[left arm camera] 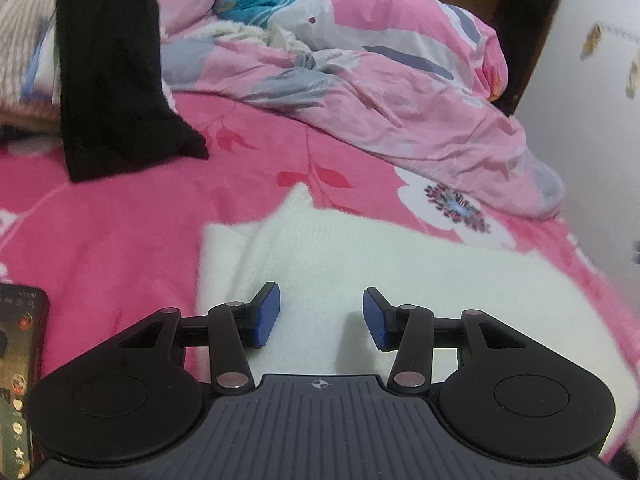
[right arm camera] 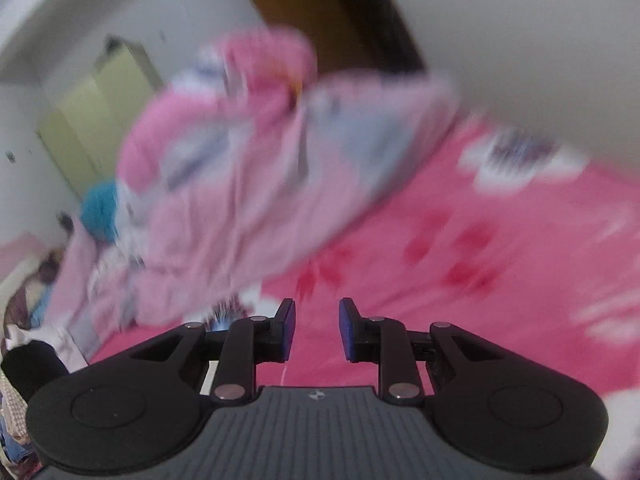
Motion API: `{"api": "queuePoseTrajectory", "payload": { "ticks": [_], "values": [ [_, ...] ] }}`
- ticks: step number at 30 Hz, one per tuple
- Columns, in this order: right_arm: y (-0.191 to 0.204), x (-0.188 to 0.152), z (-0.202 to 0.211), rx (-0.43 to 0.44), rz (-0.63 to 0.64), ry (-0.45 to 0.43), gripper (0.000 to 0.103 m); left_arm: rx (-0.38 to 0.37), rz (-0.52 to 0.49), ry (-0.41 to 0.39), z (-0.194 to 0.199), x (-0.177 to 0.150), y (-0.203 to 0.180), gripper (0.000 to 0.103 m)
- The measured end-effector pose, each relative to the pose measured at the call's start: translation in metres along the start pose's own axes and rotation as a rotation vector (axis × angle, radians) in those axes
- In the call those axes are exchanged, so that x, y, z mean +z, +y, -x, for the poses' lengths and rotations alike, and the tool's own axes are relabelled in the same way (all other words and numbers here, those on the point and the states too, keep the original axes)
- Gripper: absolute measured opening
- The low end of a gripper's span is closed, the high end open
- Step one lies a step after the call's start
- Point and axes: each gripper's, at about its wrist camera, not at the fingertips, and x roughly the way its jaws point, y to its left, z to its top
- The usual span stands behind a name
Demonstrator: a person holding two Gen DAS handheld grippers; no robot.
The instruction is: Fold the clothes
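Hovering with jaws apart and empty over the white fleece garment [left arm camera: 360,280], the left gripper [left arm camera: 321,316] waits; the right gripper [right arm camera: 317,330], also empty, likely must reach for the next fold.

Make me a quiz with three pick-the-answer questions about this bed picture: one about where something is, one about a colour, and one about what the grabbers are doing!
1. Where does the white fluffy garment lie?
A. On the pink bedspread, right under the left gripper
B. On top of the crumpled duvet
C. On the floor

2. What colour is the garment that hangs down at the far left, its lower end on the bed?
A. Yellow
B. Black
C. Green

3. What is between the pads of the right gripper?
A. A sock
B. The white garment
C. Nothing

Answers:
1. A, its white pile spreads over the pink spread beneath the blue pads.
2. B, it is dark black against the pink duvet.
3. C, only the bedspread shows through the gap; the left gripper is empty too.
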Motion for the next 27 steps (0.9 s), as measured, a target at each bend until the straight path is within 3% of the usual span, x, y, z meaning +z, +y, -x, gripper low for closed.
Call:
{"api": "queuePoseTrajectory", "payload": {
  "ticks": [4,7,14,17,22,27],
  "values": [
    [0.001,0.012,0.119,-0.063,0.105,-0.152,0.027,-0.029,0.063,0.001,0.011,0.004,0.004,0.048],
    [0.005,-0.002,0.152,-0.082,0.16,-0.109,0.031,-0.036,0.067,-0.019,0.027,0.001,0.001,0.052],
    [0.003,-0.117,0.063,0.063,0.041,0.224,0.032,-0.018,0.123,-0.008,0.063,-0.015,0.009,0.052],
    [-0.008,-0.15,0.04,0.134,-0.1,0.288,0.032,-0.004,0.151,-0.002,0.082,-0.022,0.019,0.052],
    [-0.02,-0.163,0.042,0.142,-0.175,0.242,0.032,-0.015,0.232,0.016,0.107,-0.036,0.04,0.052],
    [0.022,-0.171,0.057,0.145,0.039,0.144,0.03,0.014,0.095,0.02,0.111,-0.048,0.023,0.053]
  ]
}}
